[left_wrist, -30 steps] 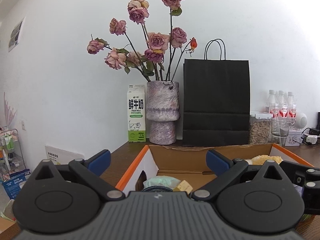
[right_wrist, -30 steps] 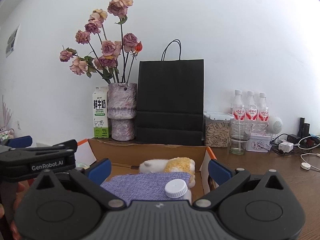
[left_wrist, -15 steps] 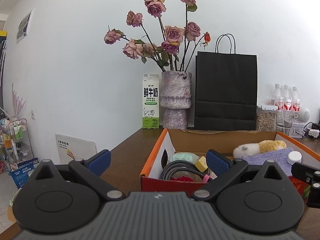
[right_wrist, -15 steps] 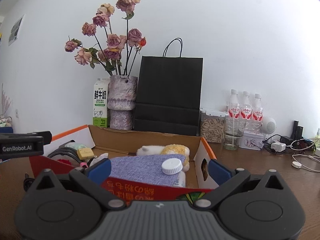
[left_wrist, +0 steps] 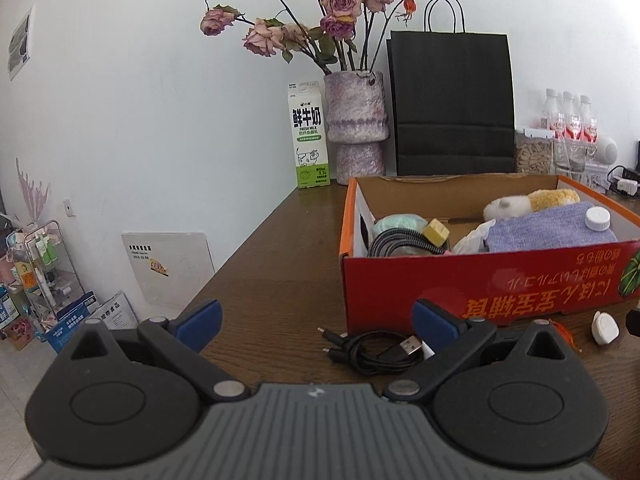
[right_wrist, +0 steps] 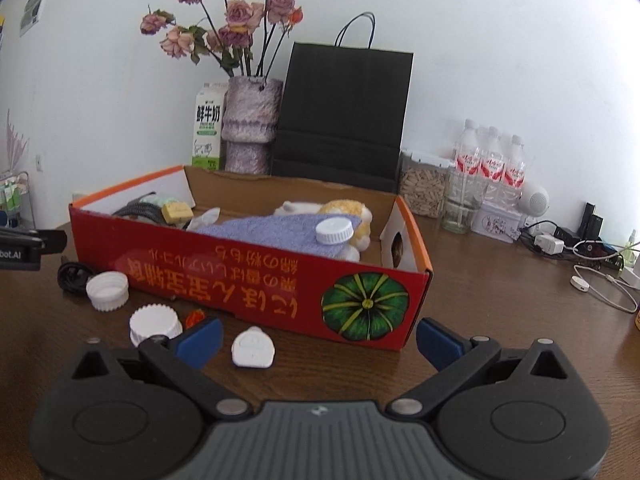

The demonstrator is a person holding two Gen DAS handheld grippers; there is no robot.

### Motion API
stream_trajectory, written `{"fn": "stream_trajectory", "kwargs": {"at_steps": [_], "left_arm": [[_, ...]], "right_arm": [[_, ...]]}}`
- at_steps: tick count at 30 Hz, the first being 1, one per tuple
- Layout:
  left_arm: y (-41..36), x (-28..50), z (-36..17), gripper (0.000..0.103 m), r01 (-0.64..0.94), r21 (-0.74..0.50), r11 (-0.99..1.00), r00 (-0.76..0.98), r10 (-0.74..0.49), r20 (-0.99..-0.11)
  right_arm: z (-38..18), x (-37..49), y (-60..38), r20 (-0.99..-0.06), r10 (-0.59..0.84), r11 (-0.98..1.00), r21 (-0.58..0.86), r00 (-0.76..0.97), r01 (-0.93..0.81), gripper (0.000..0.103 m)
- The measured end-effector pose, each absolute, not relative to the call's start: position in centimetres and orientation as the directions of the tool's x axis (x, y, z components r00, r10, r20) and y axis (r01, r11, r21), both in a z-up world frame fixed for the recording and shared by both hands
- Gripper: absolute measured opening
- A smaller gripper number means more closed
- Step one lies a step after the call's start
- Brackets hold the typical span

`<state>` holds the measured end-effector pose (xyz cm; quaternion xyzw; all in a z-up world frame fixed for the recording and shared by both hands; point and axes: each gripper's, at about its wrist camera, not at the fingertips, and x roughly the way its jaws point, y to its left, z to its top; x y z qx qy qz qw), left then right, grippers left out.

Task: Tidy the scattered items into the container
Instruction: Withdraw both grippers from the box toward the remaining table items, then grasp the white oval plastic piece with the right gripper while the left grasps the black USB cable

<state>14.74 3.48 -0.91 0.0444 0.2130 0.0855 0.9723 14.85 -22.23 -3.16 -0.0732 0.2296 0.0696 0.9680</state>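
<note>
A red cardboard box (left_wrist: pixel 520 276) (right_wrist: pixel 248 276) sits on the brown table, holding a purple cloth (right_wrist: pixel 276 232), a plush toy (left_wrist: pixel 528 202), a white-capped bottle (right_wrist: pixel 334 232), a braided cable (left_wrist: pixel 396 238) and a yellow block (left_wrist: pixel 436 232). In front of the box lie a coiled black USB cable (left_wrist: pixel 376 350), two white lids (right_wrist: pixel 107 291) (right_wrist: pixel 155 324), a white plug-like piece (right_wrist: pixel 253 348) (left_wrist: pixel 605 327) and a small red item (right_wrist: pixel 195 316). My left gripper (left_wrist: pixel 316 320) is open just before the USB cable. My right gripper (right_wrist: pixel 320 336) is open, with the white piece between its fingers' span.
At the back stand a milk carton (left_wrist: pixel 308 136), a vase of dried roses (left_wrist: pixel 356 128), a black paper bag (left_wrist: pixel 452 100), a grain jar (right_wrist: pixel 424 188), a glass (right_wrist: pixel 462 204) and water bottles (right_wrist: pixel 490 160). Chargers and cables (right_wrist: pixel 584 256) lie at the right. The table's left edge (left_wrist: pixel 224 272) drops to the floor.
Both grippers have pulled back and lowered from above the box to the table in front of it. The loose items before the box have come into view. Both stay open.
</note>
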Motion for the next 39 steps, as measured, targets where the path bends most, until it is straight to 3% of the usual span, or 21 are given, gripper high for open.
{"fn": "stream_trajectory", "kwargs": {"at_steps": [5, 10, 13, 14, 39], "left_arm": [[4.8, 14.3, -1.5, 0.103, -0.149, 0.120, 0.982, 0.880, 0.187, -0.437], [5.2, 14.6, -1.9, 0.103, -0.141, 0.107, 0.984, 0.868, 0.174, -0.466], [5.1, 14.7, -2.0, 0.103, -0.131, 0.119, 0.984, 0.866, 0.172, -0.470], [5.1, 14.8, -2.1, 0.103, -0.122, 0.117, 0.986, 0.864, 0.164, -0.477], [3.1, 19.0, -3.4, 0.103, -0.003, 0.178, 0.984, 0.802, 0.109, -0.587]], "right_arm": [[-3.7, 16.0, -22.0, -0.514, 0.111, 0.981, -0.080, 0.850, -0.176, 0.100], [-4.3, 17.6, -20.8, -0.565, 0.137, 0.977, -0.060, 0.813, -0.206, 0.084], [-4.4, 18.3, -20.4, -0.585, 0.154, 0.974, -0.043, 0.796, -0.220, 0.052], [-4.5, 18.5, -20.5, -0.593, 0.167, 0.973, -0.033, 0.788, -0.231, 0.026], [-4.4, 18.6, -21.1, -0.591, 0.208, 0.971, 0.027, 0.779, -0.238, 0.026]]}}
